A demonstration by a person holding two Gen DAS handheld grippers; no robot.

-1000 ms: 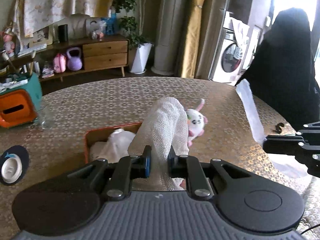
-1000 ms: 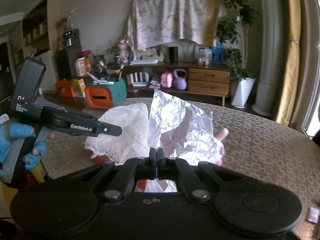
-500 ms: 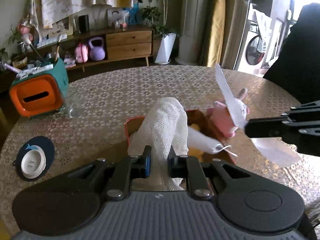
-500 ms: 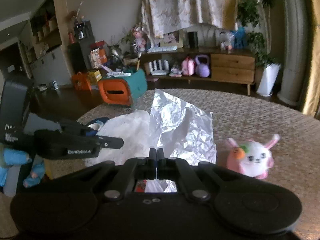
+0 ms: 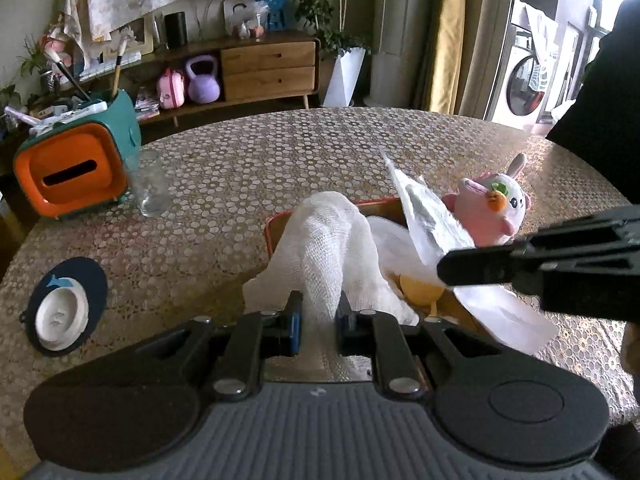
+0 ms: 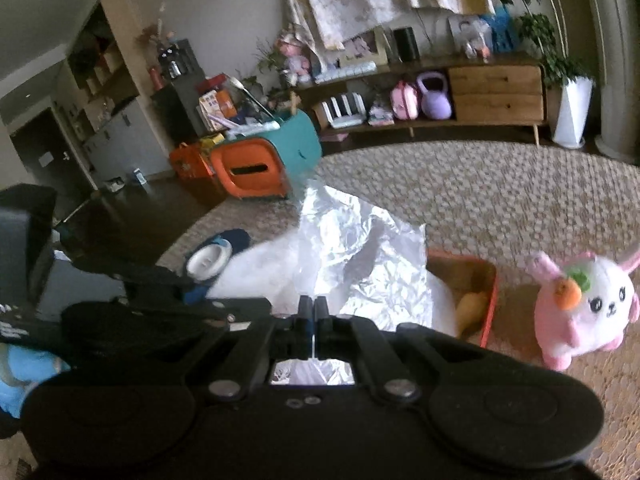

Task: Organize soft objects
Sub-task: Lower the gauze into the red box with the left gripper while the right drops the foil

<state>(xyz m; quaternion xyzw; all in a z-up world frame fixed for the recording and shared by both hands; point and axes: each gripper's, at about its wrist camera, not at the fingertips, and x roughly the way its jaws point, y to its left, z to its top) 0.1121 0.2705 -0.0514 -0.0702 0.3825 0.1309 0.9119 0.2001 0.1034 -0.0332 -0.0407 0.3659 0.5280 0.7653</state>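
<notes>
My left gripper (image 5: 318, 314) is shut on a white mesh cloth (image 5: 324, 240) that drapes forward over the near edge of an orange-rimmed box (image 5: 270, 225). My right gripper (image 6: 314, 310) is shut on a crinkled silver foil sheet (image 6: 360, 256), which it holds over the same box (image 6: 486, 300). In the left wrist view the right gripper's fingers (image 5: 520, 256) reach in from the right with the foil (image 5: 432, 220). A yellow soft thing (image 6: 470, 308) lies in the box. A pink and white bunny plush (image 6: 584, 308) sits on the table just right of the box.
The round table has a patterned cloth (image 5: 280, 152). At far left stand an orange and teal bin (image 5: 76, 168) and a clear glass (image 5: 150, 184). A navy coaster with a white lid (image 5: 64, 308) lies near left. A person's dark sleeve (image 5: 600, 80) is at the right.
Both grippers have sunk toward the table with cloth and foil still held. The box and the bunny plush now show closer and more to the right. The foil hangs lower over the box.
</notes>
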